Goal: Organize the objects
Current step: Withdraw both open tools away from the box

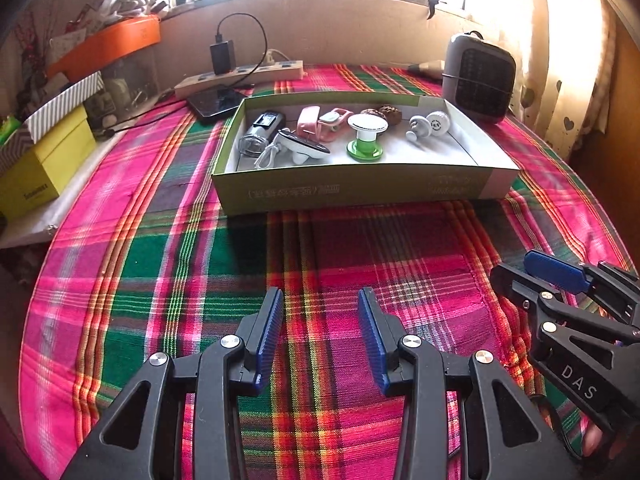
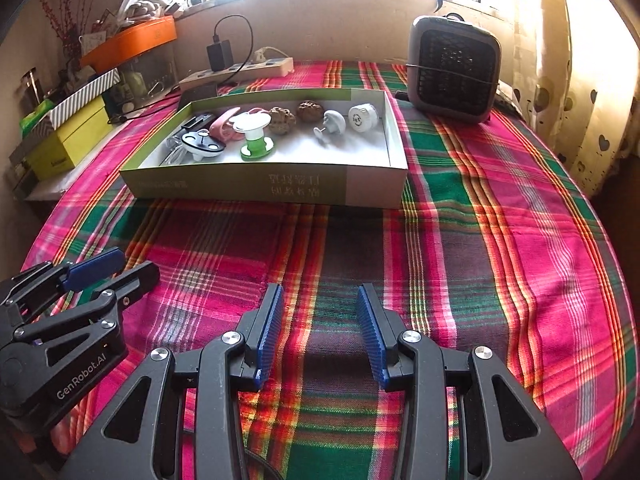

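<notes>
Plaid cloth, pink and green, covers the worktop [image 1: 320, 264] across the whole lower half of the left wrist view. Your left tongs [image 1: 320, 336] sit low centre, jaws parted with only cloth between the blue pads, nothing held. Your right tongs [image 1: 560, 276] enter at the right edge, seen side-on; their gap cannot be read from here. Upper centre: a shallow green cardboard tray [image 1: 348, 186], open top. Inside it, left to right: a clear and black gadget [image 1: 262, 132], a black and white oval piece with a white cord [image 1: 300, 146], a pink clip [image 1: 320, 122], a green and white spool [image 1: 366, 136], two brown knobbly balls [image 1: 384, 114], a white knob [image 1: 418, 128], a white round cap [image 1: 438, 122].

Right wrist view: right tongs [image 2: 320, 332] low centre, jaws likewise parted over bare cloth, empty. The tray sits upper centre-left, same contents, right-hand end unfilled. A grey heater [image 2: 454, 70] stands upper right, outside the tray.

Judgement: no loose item lies on the cloth near you, so sorting appears finished or not yet resumed. Any next move needs you to reach forward to the tray.
</notes>
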`<state>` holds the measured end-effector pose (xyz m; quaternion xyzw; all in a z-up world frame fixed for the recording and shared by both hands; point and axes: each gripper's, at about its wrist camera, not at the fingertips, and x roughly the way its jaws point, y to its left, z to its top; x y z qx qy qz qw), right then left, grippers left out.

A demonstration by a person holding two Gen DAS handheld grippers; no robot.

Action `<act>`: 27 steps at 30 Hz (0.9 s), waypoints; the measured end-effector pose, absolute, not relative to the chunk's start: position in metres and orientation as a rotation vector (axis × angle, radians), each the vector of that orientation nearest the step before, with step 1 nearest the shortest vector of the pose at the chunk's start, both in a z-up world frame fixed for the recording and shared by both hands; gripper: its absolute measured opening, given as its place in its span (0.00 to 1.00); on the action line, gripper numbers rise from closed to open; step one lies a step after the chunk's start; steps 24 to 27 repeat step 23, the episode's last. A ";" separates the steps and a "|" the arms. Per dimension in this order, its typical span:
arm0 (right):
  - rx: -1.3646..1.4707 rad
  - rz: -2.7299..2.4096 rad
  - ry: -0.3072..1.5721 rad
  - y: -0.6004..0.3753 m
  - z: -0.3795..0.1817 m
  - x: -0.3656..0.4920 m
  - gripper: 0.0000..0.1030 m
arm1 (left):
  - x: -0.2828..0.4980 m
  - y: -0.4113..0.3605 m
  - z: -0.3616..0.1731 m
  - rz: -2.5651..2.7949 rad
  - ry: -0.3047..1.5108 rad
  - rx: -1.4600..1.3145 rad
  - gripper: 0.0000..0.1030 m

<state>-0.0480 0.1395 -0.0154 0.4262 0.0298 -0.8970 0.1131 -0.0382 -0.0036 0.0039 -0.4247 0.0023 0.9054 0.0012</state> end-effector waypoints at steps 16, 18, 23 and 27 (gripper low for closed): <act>1.248 -2.616 0.106 0.135 -0.016 -0.047 0.47 | -0.038 -0.004 0.005 2.841 -0.015 -1.334 0.36; 1.248 -2.616 0.105 0.135 -0.016 -0.047 0.47 | -0.038 -0.004 0.005 2.841 -0.016 -1.334 0.36; 1.248 -2.617 0.107 0.135 -0.016 -0.047 0.47 | -0.038 -0.004 0.005 2.841 -0.015 -1.334 0.36; 1.248 -2.617 0.107 0.135 -0.016 -0.047 0.47 | -0.038 -0.004 0.005 2.841 -0.015 -1.334 0.36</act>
